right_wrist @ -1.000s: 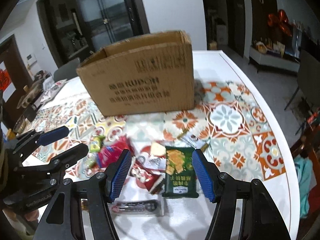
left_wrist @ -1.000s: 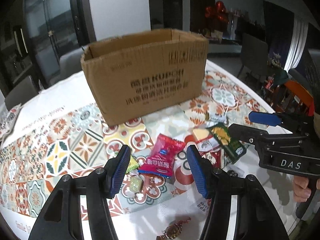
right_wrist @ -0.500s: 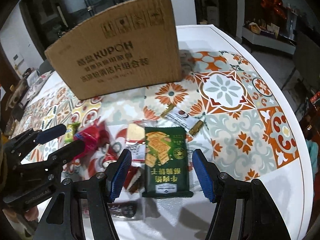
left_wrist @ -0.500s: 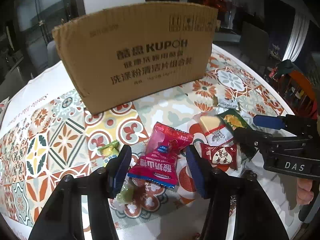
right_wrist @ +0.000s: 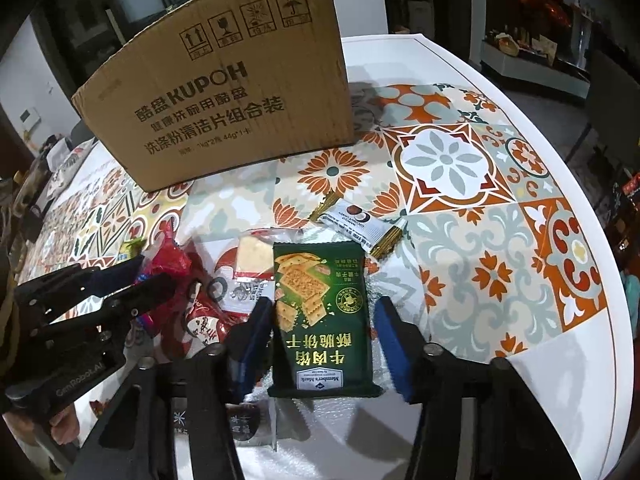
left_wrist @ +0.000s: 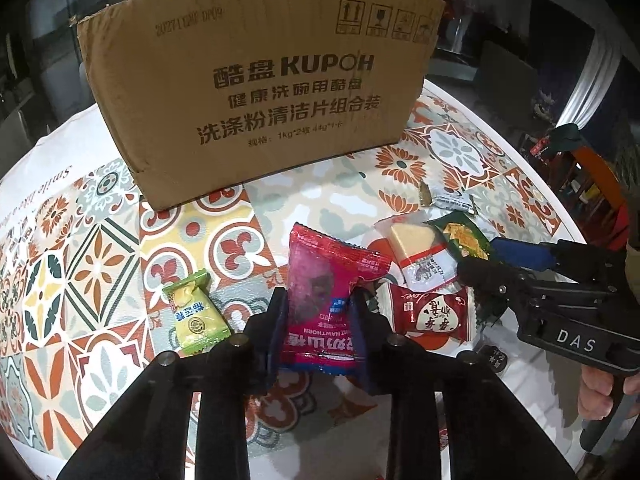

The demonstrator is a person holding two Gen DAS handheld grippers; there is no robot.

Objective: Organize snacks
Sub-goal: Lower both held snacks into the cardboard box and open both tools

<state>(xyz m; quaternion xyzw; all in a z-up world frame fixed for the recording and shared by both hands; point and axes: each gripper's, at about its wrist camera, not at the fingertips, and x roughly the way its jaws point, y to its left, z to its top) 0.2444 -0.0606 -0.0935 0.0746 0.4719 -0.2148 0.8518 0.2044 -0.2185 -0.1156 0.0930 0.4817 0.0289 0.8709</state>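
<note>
My left gripper [left_wrist: 318, 320] is shut on a pink-red hawthorn snack packet [left_wrist: 320, 280], its pads pressing both sides. My right gripper [right_wrist: 322, 332] is open and straddles a dark green cracker packet [right_wrist: 322, 304] that lies flat on the table; a gap shows on its right side. The brown cardboard box [left_wrist: 256, 84] stands upright behind the snacks and also shows in the right wrist view [right_wrist: 224, 92]. In the left wrist view the right gripper [left_wrist: 500, 264] sits at the right over the green packet [left_wrist: 466, 236].
Loose snacks lie around: a green-yellow candy [left_wrist: 194, 314], a red packet [left_wrist: 430, 314], a clear-wrapped yellow cake [left_wrist: 420, 252], a white bar [right_wrist: 356, 224]. The patterned tablecloth [right_wrist: 460, 168] covers a white table whose edge curves at the right [right_wrist: 600, 280].
Both grippers have come down and forward to the snacks. The left gripper has shut on the pink-red packet. The right gripper has narrowed around the green cracker packet.
</note>
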